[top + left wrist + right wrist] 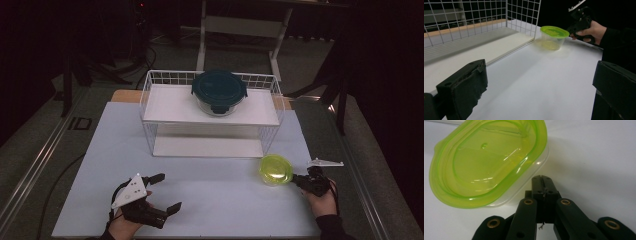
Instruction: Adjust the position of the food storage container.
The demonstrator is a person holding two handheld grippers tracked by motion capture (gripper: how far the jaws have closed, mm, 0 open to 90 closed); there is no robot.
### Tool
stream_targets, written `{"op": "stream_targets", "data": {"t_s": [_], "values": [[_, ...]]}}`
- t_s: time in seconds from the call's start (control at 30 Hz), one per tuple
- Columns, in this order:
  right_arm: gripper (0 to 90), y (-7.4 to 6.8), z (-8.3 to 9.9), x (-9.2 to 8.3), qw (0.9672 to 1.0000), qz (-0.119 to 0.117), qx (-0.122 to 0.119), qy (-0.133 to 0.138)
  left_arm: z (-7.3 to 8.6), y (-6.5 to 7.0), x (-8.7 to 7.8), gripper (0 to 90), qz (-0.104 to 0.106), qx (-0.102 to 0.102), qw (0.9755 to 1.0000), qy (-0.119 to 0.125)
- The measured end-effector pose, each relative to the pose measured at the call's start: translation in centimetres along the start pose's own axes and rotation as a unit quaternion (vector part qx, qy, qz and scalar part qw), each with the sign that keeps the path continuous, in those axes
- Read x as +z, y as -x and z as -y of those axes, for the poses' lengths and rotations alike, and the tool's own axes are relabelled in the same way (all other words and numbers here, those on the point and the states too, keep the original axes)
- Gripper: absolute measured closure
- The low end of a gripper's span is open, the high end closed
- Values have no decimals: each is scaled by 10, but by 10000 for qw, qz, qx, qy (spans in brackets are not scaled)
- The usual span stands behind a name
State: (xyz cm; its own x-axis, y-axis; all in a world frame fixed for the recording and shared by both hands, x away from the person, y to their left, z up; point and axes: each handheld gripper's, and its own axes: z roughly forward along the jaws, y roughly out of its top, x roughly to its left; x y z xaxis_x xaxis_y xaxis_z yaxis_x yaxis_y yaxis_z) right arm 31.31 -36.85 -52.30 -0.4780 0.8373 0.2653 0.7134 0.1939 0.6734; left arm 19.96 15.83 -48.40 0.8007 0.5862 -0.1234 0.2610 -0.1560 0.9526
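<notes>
Down at the tabletop's (200, 185) right side, the right tool (541, 180) has its jaws pressed together, tips just beside the green-lidded container (486, 162), which sits before the wire rack (150, 95). Well apart, the left tool (167, 192) rests with jaws spread wide.

High overview; both gripper views near green-lidded container (554, 37).

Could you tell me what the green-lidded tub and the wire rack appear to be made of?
The green-lidded tub looks like thin plastic: a glossy, translucent lime lid over a clear, slightly cloudy body that light passes through. The wire rack seems to be white-coated metal wire, judging by its thin welded grid; its shelves look like matte white board, material unclear.
</notes>
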Motion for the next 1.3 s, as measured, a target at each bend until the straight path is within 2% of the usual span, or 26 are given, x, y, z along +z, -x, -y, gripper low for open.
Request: {"op": "stream_targets", "data": {"t_s": [0.27, 0.6, 0.83, 1.3], "values": [[900, -3, -3, 5, 9999, -108, -16, -10, 0, 1, 0, 0, 13, -4, 10000, 6], [900, -11, -7, 11, 9997, -169, -153, -64, 0, 1, 0, 0, 18, 17, 10000, 5], [900, -7, -9, 7, 9998, -180, -98, 75, 0, 1, 1, 0, 27, 19, 10000, -6], [900, -19, -15, 21, 9991, -316, -258, -85, 0, 3, 2, 0, 48, 46, 10000, -31]]}}
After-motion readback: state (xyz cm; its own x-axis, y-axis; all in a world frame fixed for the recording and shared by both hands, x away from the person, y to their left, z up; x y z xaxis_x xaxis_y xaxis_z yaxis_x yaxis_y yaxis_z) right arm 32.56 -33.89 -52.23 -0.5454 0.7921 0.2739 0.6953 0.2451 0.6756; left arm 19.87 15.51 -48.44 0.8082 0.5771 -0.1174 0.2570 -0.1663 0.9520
